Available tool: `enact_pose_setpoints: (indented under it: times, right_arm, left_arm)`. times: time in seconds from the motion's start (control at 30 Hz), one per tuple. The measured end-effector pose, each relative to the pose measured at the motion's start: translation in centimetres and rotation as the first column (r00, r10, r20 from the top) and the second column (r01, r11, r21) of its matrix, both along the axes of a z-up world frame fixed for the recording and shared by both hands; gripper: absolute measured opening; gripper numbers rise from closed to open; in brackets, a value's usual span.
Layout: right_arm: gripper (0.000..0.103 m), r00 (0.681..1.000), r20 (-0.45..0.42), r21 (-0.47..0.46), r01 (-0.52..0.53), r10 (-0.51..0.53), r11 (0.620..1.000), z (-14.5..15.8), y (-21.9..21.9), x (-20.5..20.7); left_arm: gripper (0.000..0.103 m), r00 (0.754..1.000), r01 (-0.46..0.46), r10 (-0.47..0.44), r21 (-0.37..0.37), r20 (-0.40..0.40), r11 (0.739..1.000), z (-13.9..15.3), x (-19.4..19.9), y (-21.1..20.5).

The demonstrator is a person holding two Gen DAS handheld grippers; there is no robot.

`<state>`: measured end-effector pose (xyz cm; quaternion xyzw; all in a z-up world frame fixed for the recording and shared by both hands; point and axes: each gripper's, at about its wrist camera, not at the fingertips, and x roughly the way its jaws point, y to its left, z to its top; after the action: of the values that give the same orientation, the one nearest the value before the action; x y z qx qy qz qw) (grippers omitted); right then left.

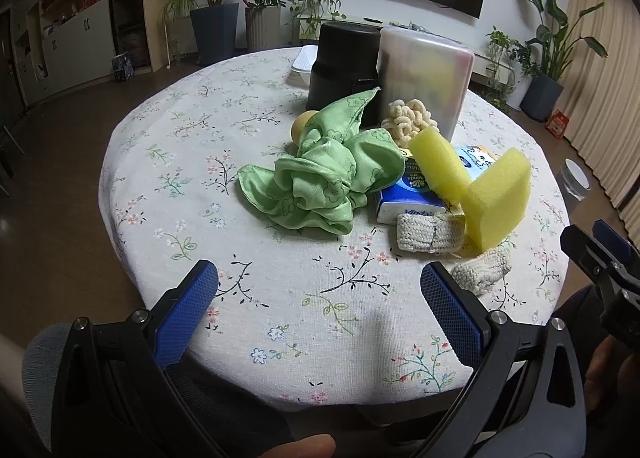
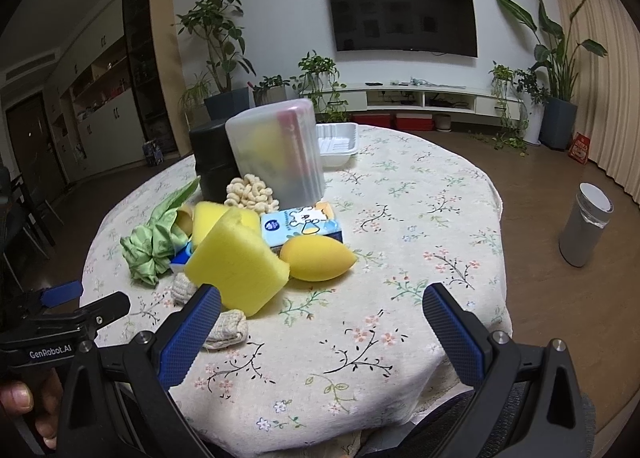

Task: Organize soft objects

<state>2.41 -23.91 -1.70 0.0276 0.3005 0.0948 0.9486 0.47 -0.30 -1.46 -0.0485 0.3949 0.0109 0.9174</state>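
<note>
Judging by how things lay, the sorting had barely begun: nearly all the soft items sat in a loose heap on the round table (image 1: 168,185) with its floral cloth, none visibly grouped. A crumpled green cloth (image 1: 324,173) spread at the left of the heap, touching a blue tissue pack (image 1: 404,197); two yellow sponges (image 1: 496,197) leaned over that pack, with a cream knitted piece (image 1: 432,232) in front and a second one (image 1: 482,270) just beside it near the table edge. A yellow egg-shaped sponge (image 2: 318,260) lay to the right of the pile, and a cream chenille bundle (image 2: 248,193) rested against a translucent lidded container (image 2: 276,153), which seemed to hold something yellow already, though its contents were blurred. The left gripper (image 1: 320,306) and the right gripper (image 2: 322,322) both hovered over the near edge of the table, jaws spread wide and empty, touching nothing. Every item in the heap appeared left to place.
</note>
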Motion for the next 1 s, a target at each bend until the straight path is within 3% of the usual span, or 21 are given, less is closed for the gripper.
enact_pose_setpoints:
  times: [1.0]
  right_arm:
    - [0.103,0.999,-0.036,-0.018,-0.042,0.041,0.999,-0.5,1.3,0.7]
  left_arm:
    - [0.103,1.0,-0.001,0.001,-0.006,-0.03,1.0,-1.1,1.0,0.6]
